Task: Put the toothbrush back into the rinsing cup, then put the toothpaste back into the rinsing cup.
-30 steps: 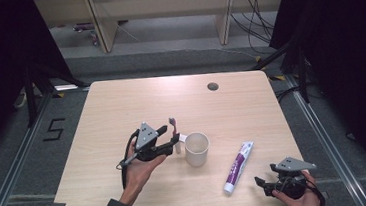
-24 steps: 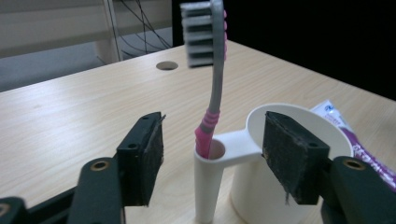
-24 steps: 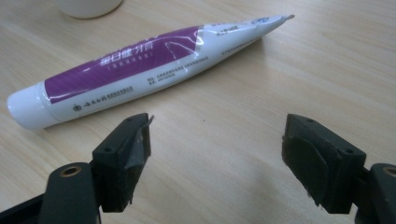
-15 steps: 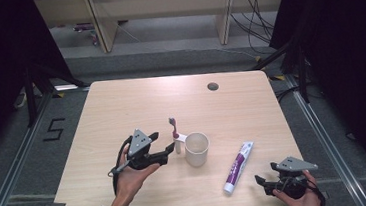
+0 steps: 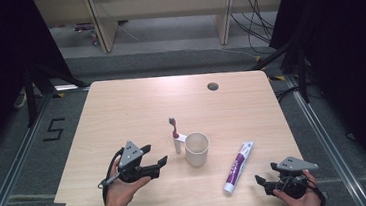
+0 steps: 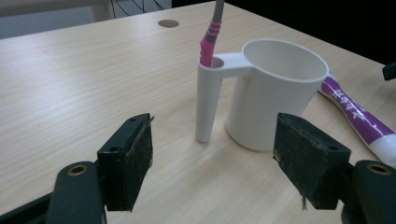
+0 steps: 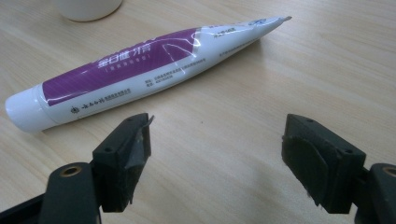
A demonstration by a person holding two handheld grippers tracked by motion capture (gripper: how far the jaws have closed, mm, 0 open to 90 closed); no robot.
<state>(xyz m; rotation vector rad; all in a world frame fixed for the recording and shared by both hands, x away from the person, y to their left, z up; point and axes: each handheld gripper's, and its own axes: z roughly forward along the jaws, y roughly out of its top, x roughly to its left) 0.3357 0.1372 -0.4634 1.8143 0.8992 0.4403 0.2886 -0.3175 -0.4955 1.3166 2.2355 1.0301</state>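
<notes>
Tongs on the left, just opened and empty, are backing leftward from the toothbrush standing in the cup's holder; right tongs are waiting wide open near the toothpaste tube.

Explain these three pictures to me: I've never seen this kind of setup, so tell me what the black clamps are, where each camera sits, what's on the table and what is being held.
There is no robot arm here. A person holds a hand-held clamp with two black jaws in each hand: the left gripper and the right gripper.

The wide picture comes from a fixed camera above the person's side of the wooden table. The other two come from small cameras riding on each gripper, looking out between its jaws.

On the table stand a white cup with a pink toothbrush upright in its hollow side holder, and a purple-and-white toothpaste tube lying flat.

Nothing is held. The left gripper's jaws have just been opening, with nothing between them, facing the cup. The right gripper, open, faces the tube.
</notes>
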